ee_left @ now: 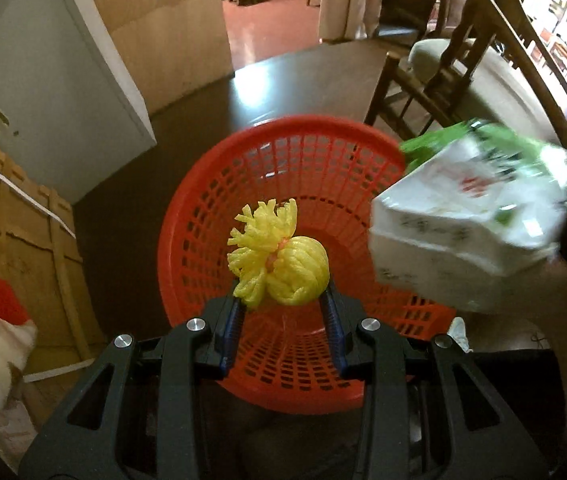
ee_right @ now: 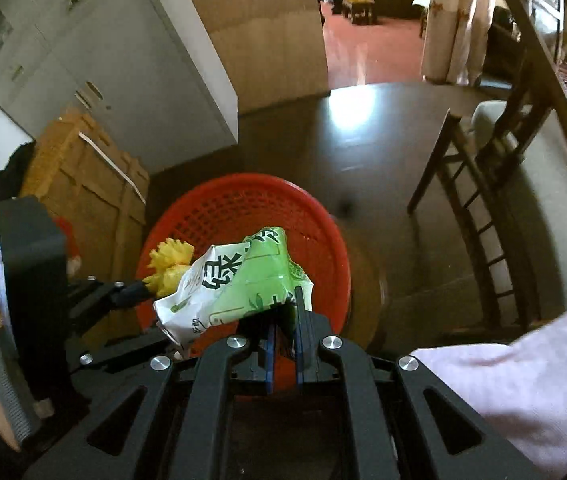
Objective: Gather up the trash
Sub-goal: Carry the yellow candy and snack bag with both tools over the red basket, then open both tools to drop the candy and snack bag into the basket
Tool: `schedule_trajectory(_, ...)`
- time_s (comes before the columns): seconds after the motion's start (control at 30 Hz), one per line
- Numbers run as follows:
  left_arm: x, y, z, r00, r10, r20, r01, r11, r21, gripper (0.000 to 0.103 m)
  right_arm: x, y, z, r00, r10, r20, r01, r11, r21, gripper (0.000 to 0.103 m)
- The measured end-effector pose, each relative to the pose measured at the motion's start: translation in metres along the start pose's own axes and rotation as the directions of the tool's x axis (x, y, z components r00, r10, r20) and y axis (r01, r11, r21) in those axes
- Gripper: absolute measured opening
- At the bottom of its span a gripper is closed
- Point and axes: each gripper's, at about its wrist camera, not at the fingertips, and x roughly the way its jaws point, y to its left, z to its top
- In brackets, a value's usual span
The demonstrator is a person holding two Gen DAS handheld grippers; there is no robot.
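While both point steeply down, left gripper (ee_left: 283,304) pinching yellow foam-net ball (ee_left: 283,266), right gripper (ee_right: 285,312) clamped on crumpled green-white packet (ee_right: 239,284), red lattice plastic basket (ee_left: 295,160) below both, interior showing only lattice.

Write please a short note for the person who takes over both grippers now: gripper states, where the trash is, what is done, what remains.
Left gripper: shut on the yellow foam net, held over the red basket.
Right gripper: shut on the crumpled green-and-white wrapper, also above the basket.
Done: both pieces picked up and brought to the basket.
Left: release both into the basket; what shows of its inside looks empty.
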Motion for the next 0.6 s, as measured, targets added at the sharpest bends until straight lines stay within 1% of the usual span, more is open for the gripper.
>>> schedule_trajectory(0.07,0.004,-0.005,0.002,1.000,-0.003,-0.003,0.003,1.000,-0.003,0.037,0.008,-0.007,-0.005,1.000,0.015,-0.016,-0.015,1.000,0.008,0.008)
schedule_trajectory(0.1,0.004,-0.003,0.000,1.000,-0.002,-0.002,0.002,1.000,-0.003,0.037,0.012,-0.009,-0.005,0.999,0.031,-0.023,-0.031,0.999,0.016,0.011)
schedule_trajectory(0.13,0.004,-0.003,0.001,1.000,0.003,0.000,-0.003,1.000,-0.001,0.040,0.015,-0.011,-0.005,0.999,0.049,-0.022,-0.048,0.999,0.024,0.012)
schedule_trajectory(0.17,0.002,-0.005,0.001,1.000,0.007,0.003,-0.007,1.000,-0.001,0.041,0.017,-0.013,-0.005,0.999,0.053,-0.013,-0.052,0.998,0.027,0.019)
schedule_trajectory(0.2,0.002,-0.006,0.001,1.000,0.014,0.002,-0.014,1.000,-0.002,0.045,0.016,-0.017,-0.006,0.999,0.037,0.005,-0.037,0.999,0.033,0.039)
schedule_trajectory(0.23,0.002,-0.007,0.002,1.000,0.020,0.002,-0.020,1.000,-0.002,0.050,0.013,-0.020,-0.004,0.999,0.024,0.022,-0.025,0.999,0.036,0.047)
schedule_trajectory(0.3,0.001,-0.005,0.005,1.000,0.030,0.009,-0.030,1.000,0.002,0.057,0.008,-0.025,-0.005,0.999,0.034,0.032,-0.036,0.998,0.043,0.046)
schedule_trajectory(0.33,-0.002,-0.007,0.005,0.999,0.039,0.018,-0.039,0.999,0.006,0.057,0.002,-0.030,-0.006,0.998,0.042,0.039,-0.044,0.997,0.056,0.045)
schedule_trajectory(0.4,-0.007,-0.008,0.006,0.999,0.041,0.023,-0.041,0.999,0.005,0.059,-0.014,-0.036,-0.011,0.996,0.057,0.067,-0.062,0.995,0.077,0.045)
schedule_trajectory(0.47,-0.015,-0.010,0.007,0.999,0.034,0.032,-0.033,0.999,-0.001,0.064,-0.041,-0.042,-0.019,0.991,0.073,0.113,-0.083,0.993,0.083,0.045)
schedule_trajectory(0.5,-0.018,-0.012,0.008,0.999,0.032,0.037,-0.032,0.999,-0.002,0.067,-0.056,-0.044,-0.023,0.987,0.079,0.143,-0.091,0.992,0.084,0.048)
schedule_trajectory(0.53,-0.023,-0.014,0.009,0.999,0.031,0.045,-0.031,1.000,0.001,0.071,-0.067,-0.045,-0.026,0.984,0.081,0.161,-0.095,0.992,0.083,0.054)
schedule_trajectory(0.6,-0.034,-0.022,0.010,0.998,0.025,0.063,-0.026,1.000,0.012,0.073,-0.101,-0.050,-0.039,0.972,0.075,0.223,-0.095,0.992,0.080,0.062)
